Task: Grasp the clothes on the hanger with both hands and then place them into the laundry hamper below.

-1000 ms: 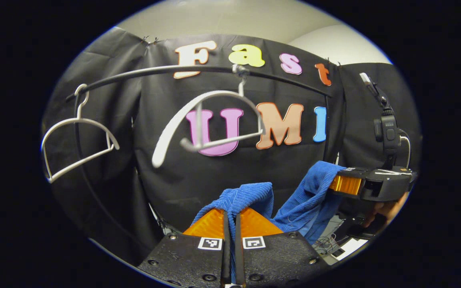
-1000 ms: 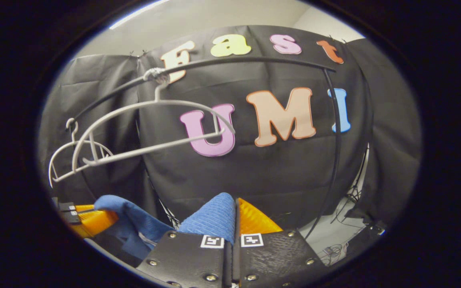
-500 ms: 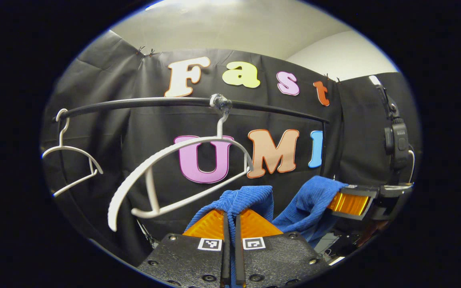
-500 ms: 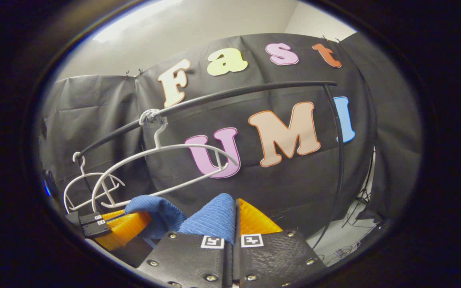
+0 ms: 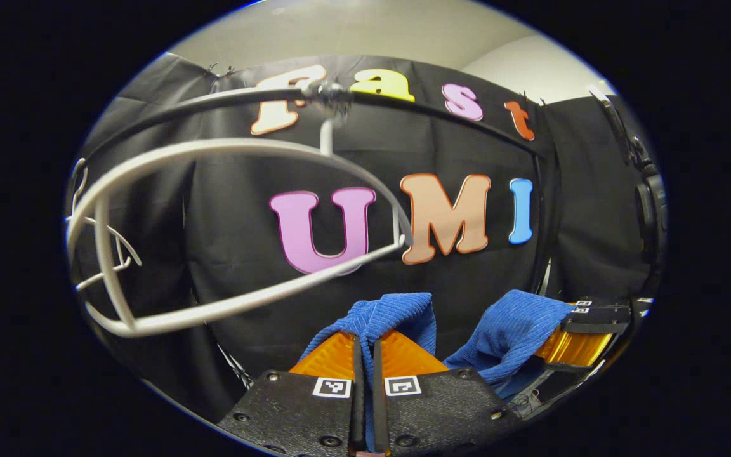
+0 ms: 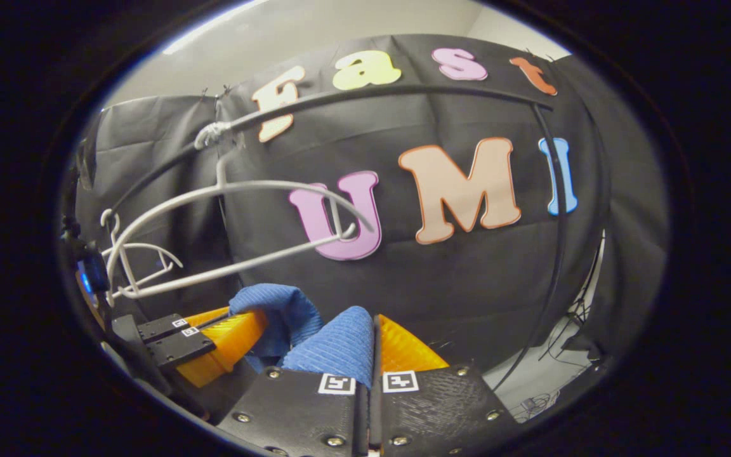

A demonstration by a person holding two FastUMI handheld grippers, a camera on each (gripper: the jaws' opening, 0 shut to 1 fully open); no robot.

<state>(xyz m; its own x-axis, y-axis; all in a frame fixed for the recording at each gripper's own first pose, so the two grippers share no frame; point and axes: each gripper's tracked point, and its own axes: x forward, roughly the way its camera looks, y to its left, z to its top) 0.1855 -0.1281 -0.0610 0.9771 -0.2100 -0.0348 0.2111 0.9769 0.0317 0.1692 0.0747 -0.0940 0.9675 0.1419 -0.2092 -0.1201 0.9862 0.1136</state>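
Left gripper (image 5: 366,346): clenched on a fold of the blue garment (image 5: 397,314); the cloth bulges up between and over both fingers at the bottom of the left gripper view.
Right gripper (image 6: 373,343): likewise clamped on the garment, whose ribbed cloth covers one finger and is pinched in the closed gap; this gripper is also seen at the lower right of the left gripper view, cloth draped over its tip.
Garment position: held in the air between the two grippers, just below the empty hanger (image 5: 213,222) and apart from it.
Hanger: bare, white, tilted, hooked on the black rail (image 5: 213,105); its lower bar passes close above the left gripper.
Second hanger (image 6: 140,263): farther off, at the rail's left end, also bare.
Laundry hamper: below, position not known from here.
Risk 1: a loose fold could snag the near hanger's lower bar if the grippers rise or swing left.
Risk 2: each grip takes only a small pinch; pulling the grippers apart could slip the cloth from one.
Risk 3: the lowering is blind, so the garment may drape over the hamper's rim.
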